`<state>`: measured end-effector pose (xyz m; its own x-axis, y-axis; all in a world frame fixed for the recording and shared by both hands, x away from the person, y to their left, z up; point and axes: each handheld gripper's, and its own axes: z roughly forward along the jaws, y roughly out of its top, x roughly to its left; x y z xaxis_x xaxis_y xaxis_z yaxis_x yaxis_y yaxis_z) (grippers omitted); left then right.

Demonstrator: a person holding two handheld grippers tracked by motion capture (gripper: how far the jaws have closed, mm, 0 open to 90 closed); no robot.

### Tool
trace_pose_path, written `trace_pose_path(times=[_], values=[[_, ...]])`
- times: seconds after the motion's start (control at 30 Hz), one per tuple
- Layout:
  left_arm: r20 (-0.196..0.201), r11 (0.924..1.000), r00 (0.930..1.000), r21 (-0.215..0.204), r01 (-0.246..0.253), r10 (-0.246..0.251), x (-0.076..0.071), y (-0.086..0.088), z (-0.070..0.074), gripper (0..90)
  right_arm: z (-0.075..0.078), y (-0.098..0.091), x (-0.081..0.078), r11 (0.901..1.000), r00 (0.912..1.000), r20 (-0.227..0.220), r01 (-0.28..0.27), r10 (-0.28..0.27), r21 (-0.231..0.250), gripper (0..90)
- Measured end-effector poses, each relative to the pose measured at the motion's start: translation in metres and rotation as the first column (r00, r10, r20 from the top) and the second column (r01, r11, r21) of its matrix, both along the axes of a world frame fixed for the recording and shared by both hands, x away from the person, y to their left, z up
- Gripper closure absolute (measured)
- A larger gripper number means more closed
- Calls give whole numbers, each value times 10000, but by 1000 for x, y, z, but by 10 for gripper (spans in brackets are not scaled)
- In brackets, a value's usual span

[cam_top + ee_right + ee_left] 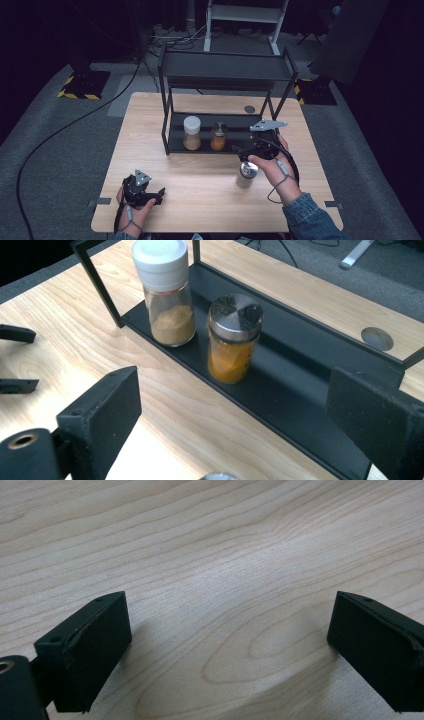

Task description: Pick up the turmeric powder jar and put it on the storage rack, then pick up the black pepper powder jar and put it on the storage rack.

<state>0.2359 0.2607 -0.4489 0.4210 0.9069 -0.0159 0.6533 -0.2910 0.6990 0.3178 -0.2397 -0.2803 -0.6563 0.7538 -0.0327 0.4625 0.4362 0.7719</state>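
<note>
The right hand-held gripper [248, 151] hung released above a steel-capped jar [246, 174] near the rack [172, 146]; a careless sweep could topple it. The left hand-held gripper [156, 193] rested released on the surface [200, 190].

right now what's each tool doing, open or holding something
left tool: open, holding nothing, over bare table.
right tool: open, holding nothing, facing the two spice jars on the rack.

Silver-capped jar [218, 475] cut off below
</note>
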Motion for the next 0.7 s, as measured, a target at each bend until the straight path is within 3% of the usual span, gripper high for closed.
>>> trace_pose_path(times=[0.47, 0.7], values=[[1, 10000, 10000, -2, -1, 1, 0, 0, 0, 38, -11, -18, -21, 9999, 10000, -55, 36, -35, 133, 78], [-2, 10000, 10000, 4, 1, -1, 0, 0, 0, 38, -30, -27, -28, 9999, 9998, -179, 121, -119, 94, 78]])
